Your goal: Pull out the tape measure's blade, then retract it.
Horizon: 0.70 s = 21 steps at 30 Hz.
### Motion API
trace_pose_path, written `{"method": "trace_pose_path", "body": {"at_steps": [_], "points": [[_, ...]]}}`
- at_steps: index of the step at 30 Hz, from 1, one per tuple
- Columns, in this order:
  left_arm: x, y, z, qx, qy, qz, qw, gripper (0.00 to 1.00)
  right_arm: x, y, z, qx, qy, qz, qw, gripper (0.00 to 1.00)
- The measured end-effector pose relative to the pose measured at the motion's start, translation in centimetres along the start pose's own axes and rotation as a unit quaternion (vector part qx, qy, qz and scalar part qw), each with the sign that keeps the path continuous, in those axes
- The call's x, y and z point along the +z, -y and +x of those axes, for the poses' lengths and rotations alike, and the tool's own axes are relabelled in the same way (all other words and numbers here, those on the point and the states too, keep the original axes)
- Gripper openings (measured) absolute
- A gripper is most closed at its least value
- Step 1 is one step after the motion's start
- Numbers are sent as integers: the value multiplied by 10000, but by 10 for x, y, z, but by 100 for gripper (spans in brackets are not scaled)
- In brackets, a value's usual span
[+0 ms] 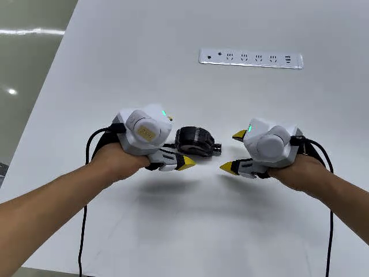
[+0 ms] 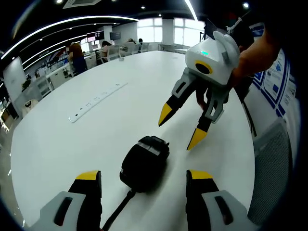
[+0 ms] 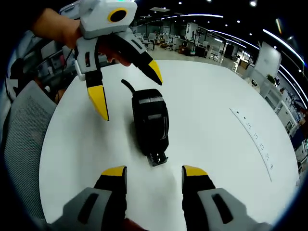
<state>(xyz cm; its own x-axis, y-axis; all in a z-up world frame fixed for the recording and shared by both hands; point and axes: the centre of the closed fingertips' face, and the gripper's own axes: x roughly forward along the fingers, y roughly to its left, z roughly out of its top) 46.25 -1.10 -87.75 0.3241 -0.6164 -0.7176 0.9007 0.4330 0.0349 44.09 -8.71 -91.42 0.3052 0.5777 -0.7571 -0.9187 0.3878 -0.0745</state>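
A black tape measure (image 1: pixel 195 140) lies on the white table (image 1: pixel 173 231), its blade tab pointing toward the right gripper. My left gripper (image 1: pixel 181 146) stands open around the case's rear end, yellow-tipped fingers on either side and not touching. In the left gripper view the case (image 2: pixel 144 161) sits just past my open gripper (image 2: pixel 144 175), and its black strap (image 2: pixel 118 211) trails back between the jaws. My right gripper (image 1: pixel 233 151) is open a short way from the blade tab (image 3: pixel 158 158), which lies just ahead of my fingertips (image 3: pixel 154 171). The blade is fully wound in.
A white power strip (image 1: pixel 251 58) lies flat at the far side of the table. Black cables hang from both grippers over the near edge. An office with desks and people lies beyond the table in the gripper views.
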Motion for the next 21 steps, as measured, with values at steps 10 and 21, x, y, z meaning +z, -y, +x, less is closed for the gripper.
{"method": "trace_pose_path", "body": {"at_steps": [10,21], "points": [[2,3,14,-221,-34,208,9995,65,1,1,13,167,2,-247,9996,40],[3,6,24,-372,-237,1032,9937,62,3,0,25,306,-35,-459,9985,36]]}}
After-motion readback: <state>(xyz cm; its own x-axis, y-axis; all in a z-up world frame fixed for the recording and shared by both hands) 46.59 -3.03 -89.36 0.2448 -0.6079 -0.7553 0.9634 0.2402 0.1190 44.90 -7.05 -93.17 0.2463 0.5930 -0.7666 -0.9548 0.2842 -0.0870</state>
